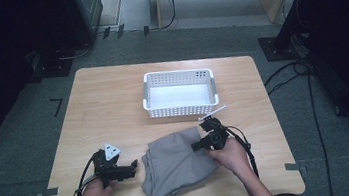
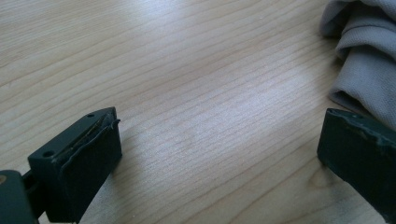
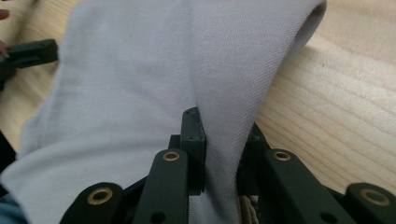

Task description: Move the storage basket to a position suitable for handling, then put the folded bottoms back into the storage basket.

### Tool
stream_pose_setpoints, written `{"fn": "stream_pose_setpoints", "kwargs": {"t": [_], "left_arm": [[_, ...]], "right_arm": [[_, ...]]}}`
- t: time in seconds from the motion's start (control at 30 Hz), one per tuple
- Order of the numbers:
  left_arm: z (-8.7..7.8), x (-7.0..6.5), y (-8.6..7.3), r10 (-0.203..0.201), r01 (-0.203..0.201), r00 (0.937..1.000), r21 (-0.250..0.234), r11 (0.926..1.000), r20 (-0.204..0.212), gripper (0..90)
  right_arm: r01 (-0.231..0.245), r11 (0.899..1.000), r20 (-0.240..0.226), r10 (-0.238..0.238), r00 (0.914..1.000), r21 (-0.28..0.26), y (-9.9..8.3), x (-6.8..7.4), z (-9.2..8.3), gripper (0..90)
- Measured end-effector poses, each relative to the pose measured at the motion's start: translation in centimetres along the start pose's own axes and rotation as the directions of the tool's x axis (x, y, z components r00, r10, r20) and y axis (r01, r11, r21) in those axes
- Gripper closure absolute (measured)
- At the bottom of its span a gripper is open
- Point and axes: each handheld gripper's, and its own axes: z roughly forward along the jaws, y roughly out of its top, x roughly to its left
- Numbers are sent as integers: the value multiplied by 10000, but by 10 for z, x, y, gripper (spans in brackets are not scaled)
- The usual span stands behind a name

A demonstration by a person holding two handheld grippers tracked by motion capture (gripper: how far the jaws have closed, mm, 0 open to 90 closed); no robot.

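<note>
A folded grey cloth (image 1: 175,162) lies on the wooden table (image 1: 112,100) near the front edge. My right gripper (image 1: 197,145) is shut on the cloth's right edge; in the right gripper view the fabric (image 3: 140,79) is pinched between the two black jaws, with my right gripper (image 3: 219,140) lifting a fold of it. My left gripper (image 1: 131,166) rests on the table just left of the cloth, jaws wide apart with bare wood between them. In the left gripper view the cloth (image 2: 364,60) lies at the upper right, behind the right fingertip (image 2: 359,140) of my left gripper (image 2: 219,140).
A white slotted basket (image 1: 180,93) stands empty behind the cloth at the table's middle. A small white stick (image 1: 213,112) lies by its front right corner. Cables (image 1: 290,76) run over the floor to the right of the table.
</note>
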Motion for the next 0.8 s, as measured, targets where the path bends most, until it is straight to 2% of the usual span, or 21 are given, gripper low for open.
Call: {"fn": "stream_pose_setpoints", "kwargs": {"t": [0.27,0.43,0.63,0.67,0.8], "left_arm": [[0,0,0,-2,2,10000,0,10000,2,0],[0,0,0,-14,14,10000,-21,10000,-9,0],[0,0,0,-23,23,10000,-22,10000,6,0],[0,0,0,-21,21,10000,-19,10000,10,0],[0,0,0,-27,27,10000,-17,10000,0,0]], "right_arm": [[279,9996,46,-279,9996,-31,14,14,-22,780],[395,9991,-157,-397,9991,-137,25,21,-38,780],[620,9981,-170,-620,9979,0,37,31,-52,780],[702,9975,-206,-702,9973,7,43,36,-61,781],[778,9970,-224,-779,9967,-35,53,44,-77,781]]}}
